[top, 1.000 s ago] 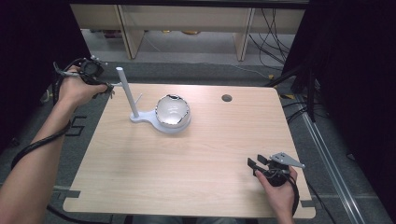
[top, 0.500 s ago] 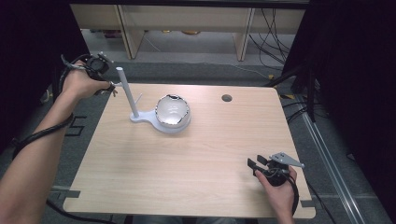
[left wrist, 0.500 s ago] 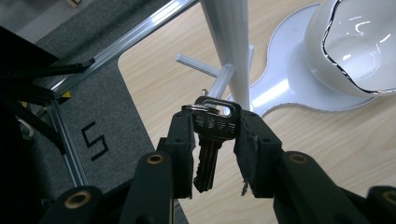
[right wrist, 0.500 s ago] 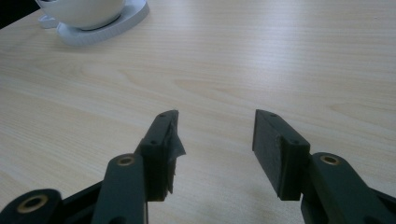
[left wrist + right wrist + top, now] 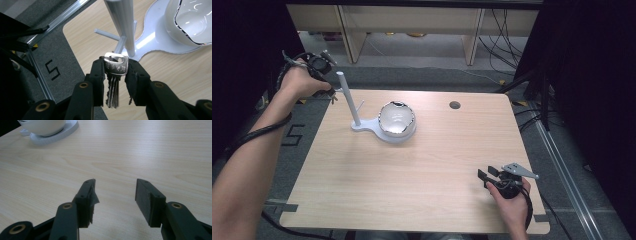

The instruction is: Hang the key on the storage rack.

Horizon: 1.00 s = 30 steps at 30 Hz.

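My left gripper (image 5: 114, 70) is shut on a bunch of silver keys (image 5: 115, 72), whose blades hang down between the jaws. It hovers at the table's far left corner (image 5: 329, 90), just beside the white stand's upright post (image 5: 348, 97) with its short side pegs (image 5: 107, 35). The stand's flat base carries a white bowl (image 5: 396, 120) with a dark wavy rim (image 5: 190, 22). My right gripper (image 5: 492, 175) rests near the table's front right edge, open, with nothing between its fingers (image 5: 113, 195).
The wooden table (image 5: 412, 180) has a round cable hole (image 5: 455, 105) at the back right. Beyond the far edge are shelving legs and cables on grey floor. A metal rail (image 5: 37, 70) and floor marking lie left of the table.
My left gripper has shifted slightly right, toward the stand's post, with the keys still held. The right gripper has stayed in place.
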Motion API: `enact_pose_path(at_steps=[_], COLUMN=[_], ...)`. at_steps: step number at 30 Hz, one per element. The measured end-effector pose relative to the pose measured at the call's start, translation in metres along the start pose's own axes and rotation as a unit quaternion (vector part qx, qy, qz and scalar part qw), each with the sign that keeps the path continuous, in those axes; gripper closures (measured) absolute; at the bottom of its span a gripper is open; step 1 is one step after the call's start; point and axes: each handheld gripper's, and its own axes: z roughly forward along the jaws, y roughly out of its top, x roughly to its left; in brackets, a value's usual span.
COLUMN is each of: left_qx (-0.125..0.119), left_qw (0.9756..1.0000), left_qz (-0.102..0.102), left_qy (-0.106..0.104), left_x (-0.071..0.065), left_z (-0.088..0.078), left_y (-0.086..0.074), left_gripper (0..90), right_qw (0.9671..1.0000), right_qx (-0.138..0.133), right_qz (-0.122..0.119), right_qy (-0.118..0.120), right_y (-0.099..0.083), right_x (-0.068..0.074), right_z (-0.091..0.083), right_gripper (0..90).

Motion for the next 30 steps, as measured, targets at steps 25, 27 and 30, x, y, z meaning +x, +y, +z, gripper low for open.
enact_pose_path(at_steps=[25, 27, 30], left_qx=[-0.117, -0.139, -0.188], left_qw=[0.9923, 0.9890, 0.9793], left_qz=[-0.040, -0.049, -0.073], left_qy=[-0.003, -0.008, -0.019], left_x=[-0.007, -0.011, -0.020], left_z=[-0.027, -0.031, -0.033], left_y=[-0.037, -0.048, -0.073], left_gripper=[67.0, 65.4, 61.3], right_qw=[1.0000, 0.9999, 0.9999], right_qx=[0.001, -0.003, 0.000], right_qz=[-0.006, -0.012, 0.011], right_qy=[-0.002, -0.010, -0.008], right_y=[0.001, 0.001, 0.002], right_x=[0.006, 0.005, 0.009], right_z=[-0.003, -0.002, -0.005], right_gripper=[51.1, 51.1, 51.1])
